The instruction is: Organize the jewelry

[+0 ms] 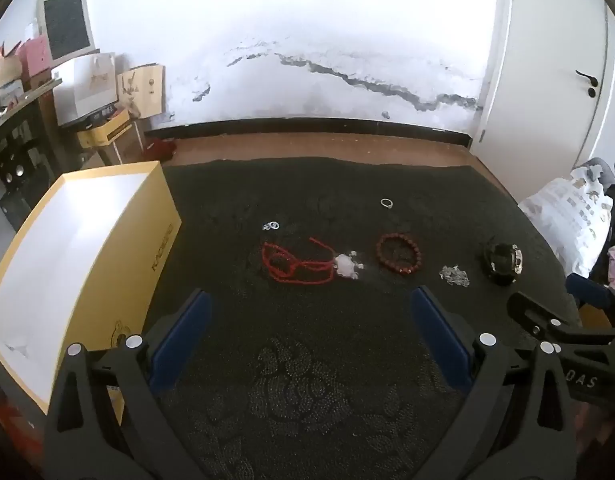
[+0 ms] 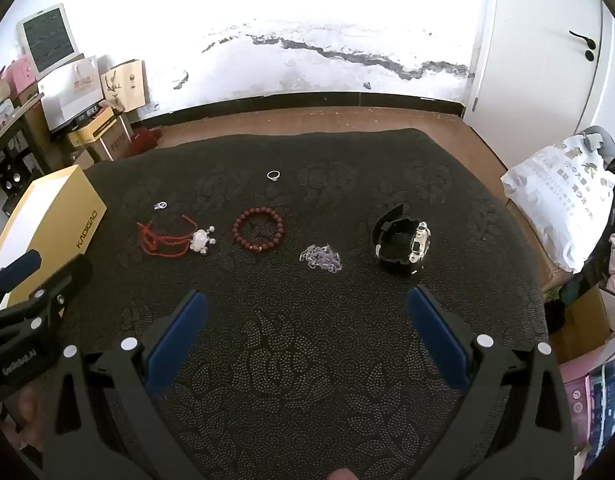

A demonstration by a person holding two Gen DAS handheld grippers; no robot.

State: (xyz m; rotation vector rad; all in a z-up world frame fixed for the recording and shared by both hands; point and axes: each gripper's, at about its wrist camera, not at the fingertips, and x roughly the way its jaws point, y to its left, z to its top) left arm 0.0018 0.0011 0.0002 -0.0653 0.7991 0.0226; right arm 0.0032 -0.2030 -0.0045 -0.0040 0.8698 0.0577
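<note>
Jewelry lies on a dark patterned mat [image 1: 307, 360]. A red cord necklace [image 1: 295, 266] with a white pendant [image 1: 347, 266], a dark red bead bracelet [image 1: 399, 254], a silver chain [image 1: 454, 276], a black and white watch [image 1: 503, 262], a silver ring [image 1: 386, 203] and small silver earrings [image 1: 272, 225] are spread out. They also show in the right wrist view: necklace [image 2: 163, 240], bracelet [image 2: 258, 229], chain [image 2: 321, 259], watch [image 2: 403, 242], ring [image 2: 273, 175]. My left gripper [image 1: 307, 308] and right gripper [image 2: 307, 308] are both open and empty, short of the jewelry.
An open yellow box [image 1: 107, 240] with a white inside stands at the mat's left edge. A white plastic bag [image 2: 559, 204] lies at the right. Bags and boxes [image 1: 87, 92] stand at the back left. A white door [image 1: 555, 60] is at the back right.
</note>
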